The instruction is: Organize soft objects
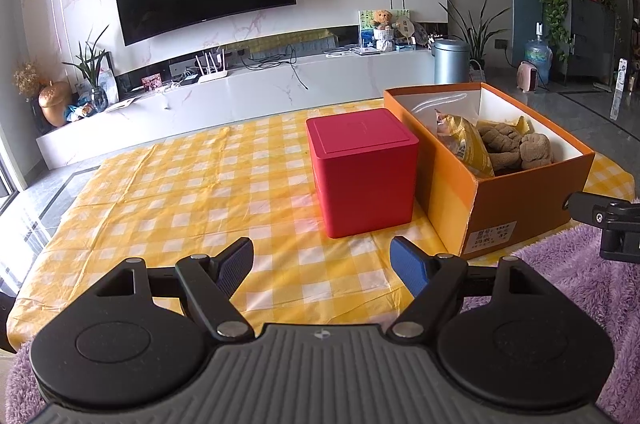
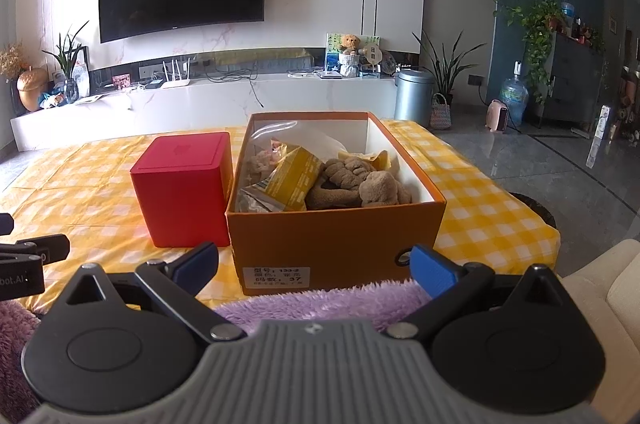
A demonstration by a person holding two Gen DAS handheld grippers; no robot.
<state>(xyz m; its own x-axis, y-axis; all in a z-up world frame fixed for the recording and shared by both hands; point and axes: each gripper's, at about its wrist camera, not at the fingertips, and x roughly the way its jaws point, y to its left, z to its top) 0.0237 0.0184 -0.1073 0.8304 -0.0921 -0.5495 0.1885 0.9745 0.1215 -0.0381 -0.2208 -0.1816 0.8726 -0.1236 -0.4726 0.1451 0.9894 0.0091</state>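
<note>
Two claws hang with jaws spread wide and empty over the surface (image 1: 160, 184) with its yellow checked cloth: left claw (image 1: 322, 264), right claw (image 2: 314, 266). From the right wrist view, the orange box (image 2: 336, 236) sits at twelve o'clock, with the brown plush toy (image 2: 360, 180) and yellow packet (image 2: 294, 178) already inside. A red box (image 2: 182, 200) touches it at ten o'clock. Judging the sorting nearly done, approach the purple fluffy fabric (image 2: 320, 302) at six o'clock low, pinching its bulk.

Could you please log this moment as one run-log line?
left gripper: open, empty | right gripper: open, empty | orange box: holds brown plush toy, yellow packet
</note>
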